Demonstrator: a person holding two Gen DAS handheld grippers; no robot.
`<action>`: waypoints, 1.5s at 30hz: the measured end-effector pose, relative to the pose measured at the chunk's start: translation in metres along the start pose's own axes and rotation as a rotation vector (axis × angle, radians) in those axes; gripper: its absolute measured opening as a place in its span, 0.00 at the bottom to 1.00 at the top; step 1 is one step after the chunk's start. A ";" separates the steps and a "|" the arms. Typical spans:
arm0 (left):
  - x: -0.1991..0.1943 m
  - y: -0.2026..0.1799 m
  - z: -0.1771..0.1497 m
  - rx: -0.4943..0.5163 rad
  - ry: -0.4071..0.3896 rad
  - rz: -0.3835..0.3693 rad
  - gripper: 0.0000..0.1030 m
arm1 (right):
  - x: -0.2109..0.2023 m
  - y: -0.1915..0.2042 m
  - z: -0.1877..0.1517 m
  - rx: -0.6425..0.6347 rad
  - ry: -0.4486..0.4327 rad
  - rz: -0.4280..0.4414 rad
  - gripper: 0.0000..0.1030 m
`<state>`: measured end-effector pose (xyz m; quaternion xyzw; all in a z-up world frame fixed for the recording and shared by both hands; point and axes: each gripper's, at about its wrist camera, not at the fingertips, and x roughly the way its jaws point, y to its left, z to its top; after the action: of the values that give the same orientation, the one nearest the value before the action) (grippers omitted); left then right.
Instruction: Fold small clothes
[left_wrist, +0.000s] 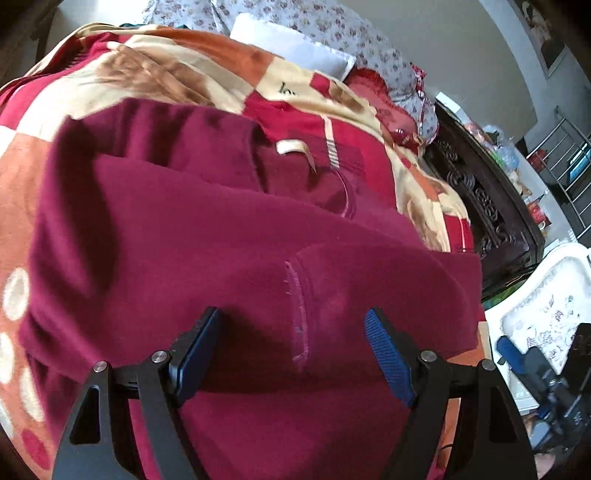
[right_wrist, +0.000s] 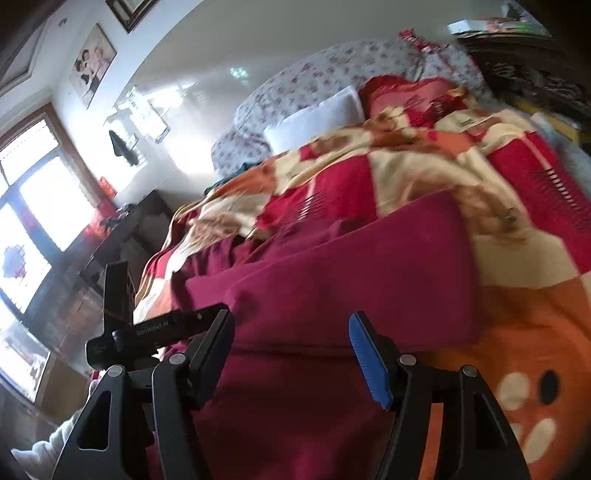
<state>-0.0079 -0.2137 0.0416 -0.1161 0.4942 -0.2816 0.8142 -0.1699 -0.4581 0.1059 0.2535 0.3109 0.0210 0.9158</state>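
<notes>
Dark red garment (left_wrist: 229, 236) spread on blanket (left_wrist: 155, 74). Left gripper (left_wrist: 291, 354) and right gripper (right_wrist: 291, 354) both wide apart, holding nothing. Might bunch up if grabbed through both layers.

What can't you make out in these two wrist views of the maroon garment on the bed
- Maroon garment, left wrist view: its near edge is cut off by the frame bottom and hidden behind the open left gripper.
- Same garment, right wrist view: motion blur hides seams; the open right gripper covers the near part.
- Cream label: too small to read.
- Blanket lettering: blurred.
- What kind of garment it is: cannot tell.
</notes>
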 end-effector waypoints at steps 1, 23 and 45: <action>0.002 -0.004 0.000 0.014 -0.004 0.009 0.75 | -0.003 -0.005 0.002 0.013 -0.008 -0.010 0.67; -0.112 0.051 0.020 0.185 -0.111 0.064 0.10 | 0.069 -0.064 0.068 0.175 0.071 -0.116 0.77; -0.089 0.094 0.019 0.088 -0.095 0.145 0.10 | 0.100 -0.039 0.065 0.128 0.105 -0.100 0.45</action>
<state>0.0097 -0.0876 0.0722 -0.0572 0.4493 -0.2375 0.8593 -0.0562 -0.5019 0.0758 0.2942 0.3713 -0.0316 0.8801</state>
